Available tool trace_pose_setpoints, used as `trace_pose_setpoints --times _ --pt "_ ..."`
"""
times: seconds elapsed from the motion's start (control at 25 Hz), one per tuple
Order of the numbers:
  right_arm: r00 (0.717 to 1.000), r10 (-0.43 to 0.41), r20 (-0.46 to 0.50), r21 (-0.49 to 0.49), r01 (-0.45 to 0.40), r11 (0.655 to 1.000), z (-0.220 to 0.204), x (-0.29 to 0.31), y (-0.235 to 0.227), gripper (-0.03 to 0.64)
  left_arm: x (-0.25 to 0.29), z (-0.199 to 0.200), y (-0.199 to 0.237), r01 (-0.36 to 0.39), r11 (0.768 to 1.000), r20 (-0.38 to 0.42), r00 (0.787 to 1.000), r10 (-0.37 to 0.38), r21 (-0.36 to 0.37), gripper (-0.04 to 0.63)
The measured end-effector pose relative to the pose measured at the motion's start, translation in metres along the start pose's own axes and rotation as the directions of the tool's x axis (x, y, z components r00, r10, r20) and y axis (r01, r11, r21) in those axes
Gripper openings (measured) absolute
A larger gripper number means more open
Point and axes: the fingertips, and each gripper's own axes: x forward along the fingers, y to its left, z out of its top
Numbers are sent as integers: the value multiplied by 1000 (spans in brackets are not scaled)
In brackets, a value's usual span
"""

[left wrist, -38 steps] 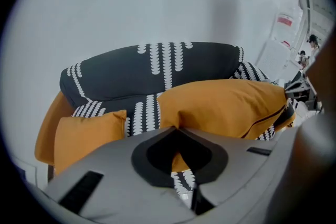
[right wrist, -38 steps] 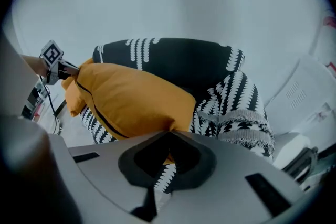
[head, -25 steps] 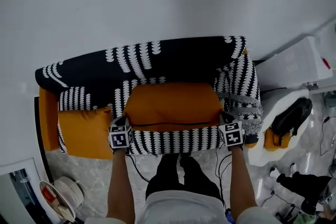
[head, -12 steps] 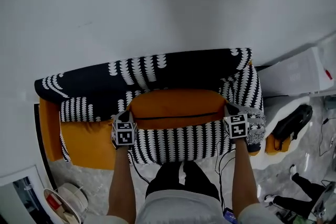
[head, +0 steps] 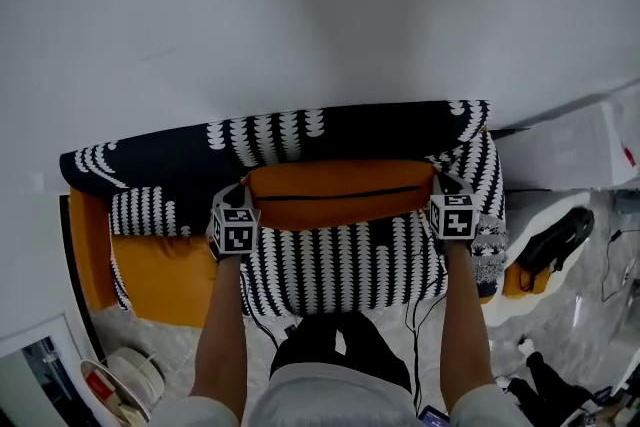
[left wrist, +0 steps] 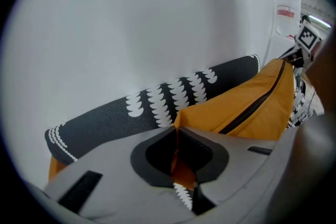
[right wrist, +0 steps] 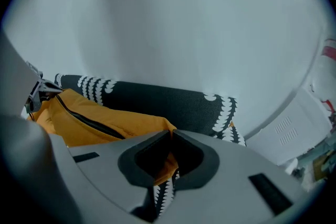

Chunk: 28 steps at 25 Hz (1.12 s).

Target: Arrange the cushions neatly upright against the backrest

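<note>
- Plump orange fabric cushion (head: pixel 340 177), black zipper (head: pixel 345 193); left gripper (left wrist: pixel 177 132) pinches 1 corner, jaws just easing open; right gripper (right wrist: pixel 171 136) clamps the other.
- Scallop-print sofa backrest (head: pixel 300 130) behind.

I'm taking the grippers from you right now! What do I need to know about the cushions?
Left gripper: shut on the left corner of the orange cushion; its jaws have just been easing open, with fabric between them.
Right gripper: shut on the right corner.
Cushion: upright at the backrest.
Done: that cushion looks placed.
Left to do: let go. What looks like a second orange cushion lies flat at the left end of the seat; stand it up too.
</note>
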Motion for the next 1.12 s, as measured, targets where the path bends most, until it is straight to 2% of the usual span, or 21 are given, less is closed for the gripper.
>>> trace_pose_setpoints --times 0.16,0.4,0.6,0.84,1.12 --pt "1000 4 8 7 -4 1000 32 11 0 15 9 23 19 -29 999 15 999 29 -27 43" --pt "999 31 44 20 -32 999 64 11 4 81 10 56 30 -35 997 68 997 39 -67 104" --pt "994 39 99 18 -41 999 83 -7 14 84 -5 75 24 -64 998 121 991 62 19 129" --pt "985 51 162 3 -53 999 93 -38 23 84 -28 85 6 -50 998 176 983 43 35 129" --pt "977 92 190 -24 -89 996 91 -86 44 84 -70 90 -4 -4 999 234 972 13 -38 129"
